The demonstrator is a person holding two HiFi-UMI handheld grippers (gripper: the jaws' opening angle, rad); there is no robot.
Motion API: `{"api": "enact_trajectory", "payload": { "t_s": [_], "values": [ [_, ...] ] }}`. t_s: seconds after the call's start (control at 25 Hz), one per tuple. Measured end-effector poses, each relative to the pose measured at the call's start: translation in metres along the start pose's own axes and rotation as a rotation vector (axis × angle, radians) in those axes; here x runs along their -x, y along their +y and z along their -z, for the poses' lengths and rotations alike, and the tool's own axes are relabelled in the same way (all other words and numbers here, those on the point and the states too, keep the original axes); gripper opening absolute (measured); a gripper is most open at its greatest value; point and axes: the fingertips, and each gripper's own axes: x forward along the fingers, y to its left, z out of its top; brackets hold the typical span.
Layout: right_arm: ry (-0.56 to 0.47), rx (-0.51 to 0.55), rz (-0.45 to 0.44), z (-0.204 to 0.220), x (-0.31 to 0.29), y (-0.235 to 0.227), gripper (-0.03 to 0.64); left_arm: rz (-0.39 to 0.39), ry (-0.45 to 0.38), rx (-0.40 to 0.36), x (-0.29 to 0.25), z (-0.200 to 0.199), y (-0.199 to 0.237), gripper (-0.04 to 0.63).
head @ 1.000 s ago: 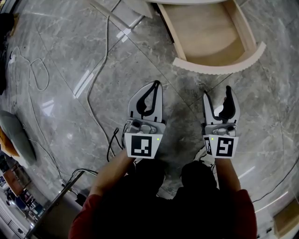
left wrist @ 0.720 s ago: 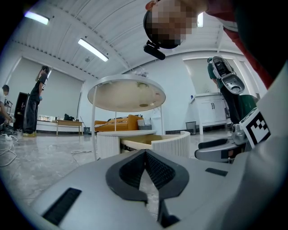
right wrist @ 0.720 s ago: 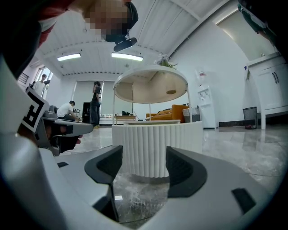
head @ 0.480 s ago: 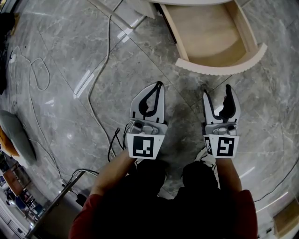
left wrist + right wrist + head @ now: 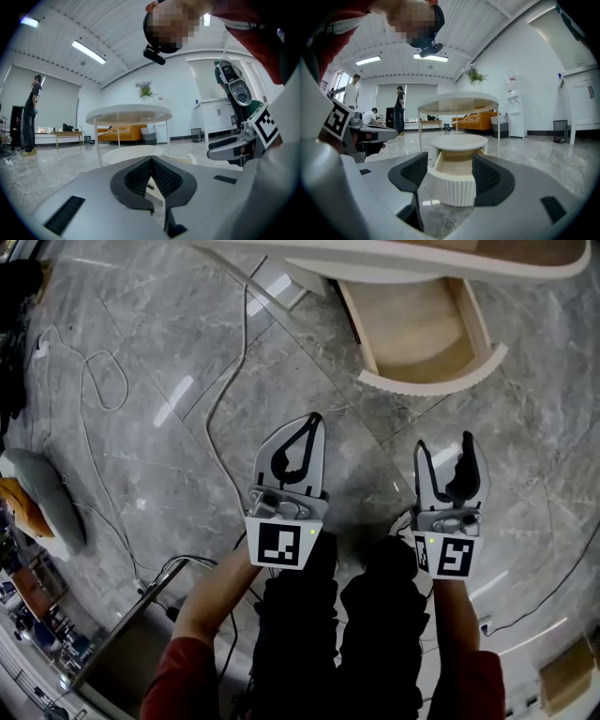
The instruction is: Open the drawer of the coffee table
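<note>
The drawer point(image 5: 431, 381) stood pulled well out of the low round coffee table point(image 5: 394, 254), its bare wooden tray exposed and its curved, ribbed front facing the person. Its sliding axis ran from the table toward the right gripper point(image 5: 445, 444), which was the nearer of the two. In the right gripper view the ribbed front showed straight ahead between jaws that were spread wide and held nothing, clearly short of touching it. The left gripper point(image 5: 314, 421) hung off to the side over the marble floor point(image 5: 150, 352), jaws closed together and empty. The opening looked essentially done.
</note>
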Motion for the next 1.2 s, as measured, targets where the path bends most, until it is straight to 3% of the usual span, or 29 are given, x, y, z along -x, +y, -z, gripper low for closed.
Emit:
{"api": "enact_trajectory", "payload": {
  "t_s": [0.24, 0.56, 0.72, 0.8, 1.0, 1.2],
  "values": [
    [0.004, -0.017, -0.003, -0.166, 0.028, -0.002, 0.287, -0.088, 0.018, 0.010, 0.025, -0.161, 0.044, 0.014],
    [-0.031, -0.076, -0.044, -0.426, 0.046, 0.016, 0.287, -0.286, 0.054, 0.022, 0.071, -0.410, 0.109, 0.014],
    [-0.060, -0.077, -0.101, -0.543, 0.054, 0.031, 0.287, -0.327, 0.153, 0.131, 0.094, -0.498, 0.119, 0.014],
    [-0.078, -0.072, -0.120, -0.593, 0.059, 0.042, 0.287, -0.322, 0.137, 0.170, 0.102, -0.544, 0.126, 0.014],
    [-0.140, 0.003, -0.157, -0.690, 0.073, 0.062, 0.287, -0.338, 0.060, 0.174, 0.120, -0.629, 0.136, 0.014],
    [-0.194, -0.019, -0.122, -0.728, 0.101, 0.053, 0.287, -0.350, -0.018, 0.117, 0.131, -0.677, 0.142, 0.014]
  ]
}}
